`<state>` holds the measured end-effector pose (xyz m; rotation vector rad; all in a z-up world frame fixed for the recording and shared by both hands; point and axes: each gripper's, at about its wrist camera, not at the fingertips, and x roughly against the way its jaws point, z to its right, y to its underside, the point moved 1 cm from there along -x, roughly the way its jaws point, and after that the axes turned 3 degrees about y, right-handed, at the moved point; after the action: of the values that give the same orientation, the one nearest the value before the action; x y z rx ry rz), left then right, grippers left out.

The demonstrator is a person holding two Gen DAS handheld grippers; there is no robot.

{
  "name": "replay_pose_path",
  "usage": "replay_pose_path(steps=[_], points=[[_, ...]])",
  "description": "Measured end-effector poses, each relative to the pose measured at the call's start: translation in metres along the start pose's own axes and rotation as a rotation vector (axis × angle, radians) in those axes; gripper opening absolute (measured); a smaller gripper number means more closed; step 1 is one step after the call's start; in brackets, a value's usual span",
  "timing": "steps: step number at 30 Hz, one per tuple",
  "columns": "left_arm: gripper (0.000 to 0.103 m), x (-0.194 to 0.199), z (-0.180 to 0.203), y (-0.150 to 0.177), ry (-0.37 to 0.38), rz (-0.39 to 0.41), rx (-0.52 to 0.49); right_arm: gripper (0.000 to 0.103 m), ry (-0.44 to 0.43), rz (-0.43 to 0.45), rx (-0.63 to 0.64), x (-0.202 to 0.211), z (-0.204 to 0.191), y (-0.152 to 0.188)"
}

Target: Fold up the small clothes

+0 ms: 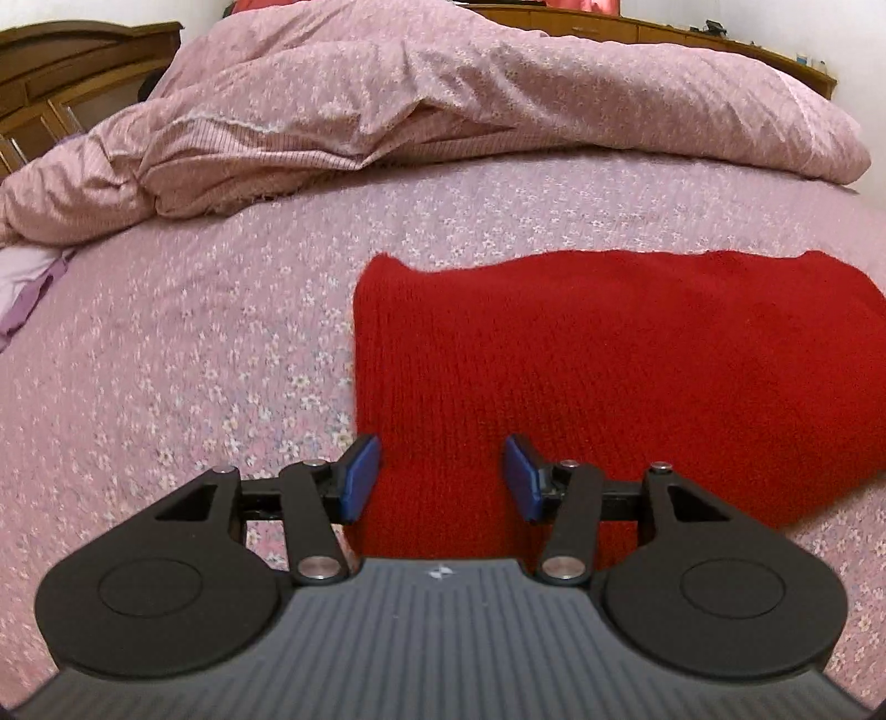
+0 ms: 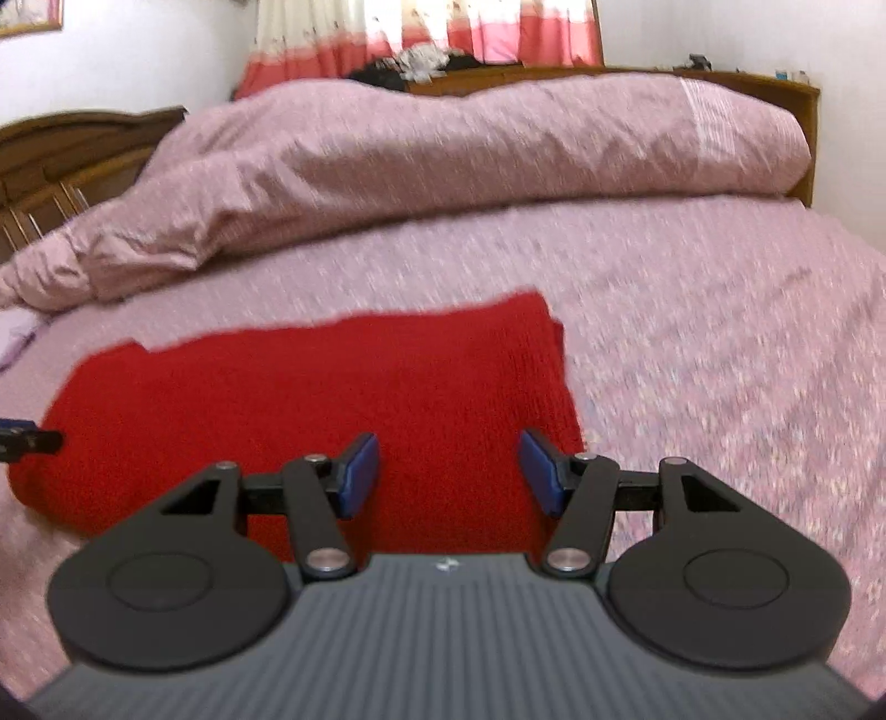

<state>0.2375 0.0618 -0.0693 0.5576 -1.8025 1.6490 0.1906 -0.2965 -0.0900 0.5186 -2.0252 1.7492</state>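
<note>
A red knitted garment (image 1: 609, 365) lies flat in a folded rectangle on the pink floral bedsheet (image 1: 194, 360). My left gripper (image 1: 441, 479) is open and empty, over the garment's near left corner. In the right wrist view the same garment (image 2: 310, 399) lies ahead. My right gripper (image 2: 448, 473) is open and empty, over the garment's near right part. The tip of the left gripper (image 2: 25, 437) shows at the left edge of that view, by the garment's left end. The right wrist view is blurred.
A bunched pink duvet (image 1: 443, 94) lies across the far half of the bed. A wooden headboard (image 2: 66, 149) stands at the left, a wooden frame (image 2: 797, 111) at the far right. A lilac cloth (image 1: 27, 288) lies at the left edge. Curtains (image 2: 421, 33) hang behind.
</note>
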Motion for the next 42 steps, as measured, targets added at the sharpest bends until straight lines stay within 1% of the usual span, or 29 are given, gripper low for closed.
replay_pose_path(steps=[4, 7, 11, 14, 17, 18, 22, 24, 26, 28, 30, 33, 36, 39, 42], points=[[0.057, -0.005, -0.004, 0.005, 0.013, 0.001, 0.031, 0.058, 0.007, 0.024, -0.027, -0.004, 0.004, 0.006], [0.057, -0.004, -0.002, 0.007, 0.007, 0.005, 0.016, 0.058, 0.025, 0.049, -0.028, -0.004, 0.003, 0.011], [0.057, 0.003, -0.003, 0.006, 0.007, 0.003, 0.037, 0.059, 0.04, 0.067, -0.039, 0.0, 0.0, 0.014], [0.057, 0.015, 0.0, 0.006, -0.017, 0.015, 0.015, 0.06, 0.048, 0.078, -0.065, 0.008, -0.001, 0.012], [0.058, 0.028, 0.003, 0.01, -0.032, 0.022, 0.003, 0.064, 0.035, 0.095, -0.095, 0.022, 0.0, 0.013], [0.058, 0.032, 0.003, 0.012, -0.029, 0.019, 0.012, 0.067, 0.033, 0.108, -0.115, 0.028, 0.001, 0.013], [0.058, 0.042, 0.003, 0.018, -0.016, 0.001, 0.066, 0.067, 0.05, 0.123, -0.2, 0.047, 0.007, 0.014], [0.059, 0.045, 0.002, 0.019, -0.008, -0.012, 0.093, 0.067, 0.043, 0.115, -0.256, 0.053, 0.012, 0.015], [0.061, 0.047, -0.001, 0.021, 0.007, -0.023, 0.135, 0.067, 0.022, 0.09, -0.326, 0.055, 0.017, 0.017], [0.063, 0.049, -0.003, 0.022, 0.02, -0.031, 0.184, 0.067, 0.013, 0.067, -0.388, 0.054, 0.021, 0.02], [0.066, 0.051, -0.006, 0.024, 0.017, -0.035, 0.216, 0.068, 0.013, 0.043, -0.449, 0.049, 0.024, 0.025], [0.068, 0.052, -0.007, 0.026, -0.006, -0.042, 0.239, 0.07, 0.007, 0.004, -0.52, 0.041, 0.024, 0.032], [0.069, 0.052, -0.009, 0.027, -0.003, -0.05, 0.27, 0.07, 0.018, -0.018, -0.554, 0.033, 0.021, 0.035], [0.069, 0.048, -0.009, 0.024, -0.025, -0.065, 0.264, 0.07, 0.032, -0.037, -0.589, 0.024, 0.021, 0.038], [0.069, 0.045, -0.008, 0.022, -0.054, -0.07, 0.249, 0.07, 0.011, -0.059, -0.644, 0.014, 0.026, 0.044]])
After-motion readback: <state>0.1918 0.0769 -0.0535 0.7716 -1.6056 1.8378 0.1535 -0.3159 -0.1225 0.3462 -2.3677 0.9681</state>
